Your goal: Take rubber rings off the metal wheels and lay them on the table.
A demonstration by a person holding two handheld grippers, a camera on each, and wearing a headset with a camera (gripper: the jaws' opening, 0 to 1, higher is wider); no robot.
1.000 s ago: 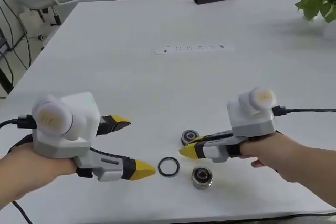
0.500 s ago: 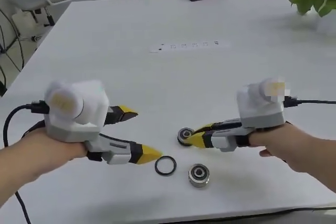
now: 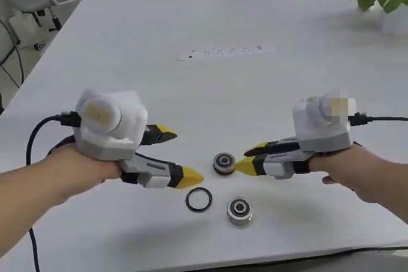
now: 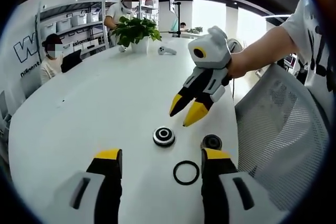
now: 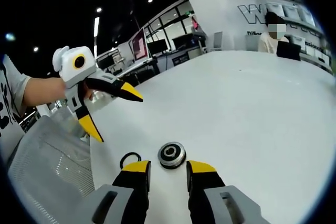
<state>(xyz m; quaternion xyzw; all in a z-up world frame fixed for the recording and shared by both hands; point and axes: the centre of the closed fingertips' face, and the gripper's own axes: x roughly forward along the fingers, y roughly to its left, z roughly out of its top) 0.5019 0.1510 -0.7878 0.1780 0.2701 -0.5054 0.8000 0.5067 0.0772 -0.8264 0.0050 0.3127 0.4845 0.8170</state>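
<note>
Table (image 3: 127, 42): ring (image 3: 199, 199), two wheels (image 3: 224, 163); left gripper view adds shelves (image 4: 68, 22).

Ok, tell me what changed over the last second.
The left gripper, jaws wide open, advanced from beside the loose black rubber ring toward the farther round metal wheel. The right gripper drew back a little; its slightly parted tips now sit just right of that wheel. Nothing was gripped or released. The ring, that wheel and the nearer metal wheel stayed put on the white table.
</note>
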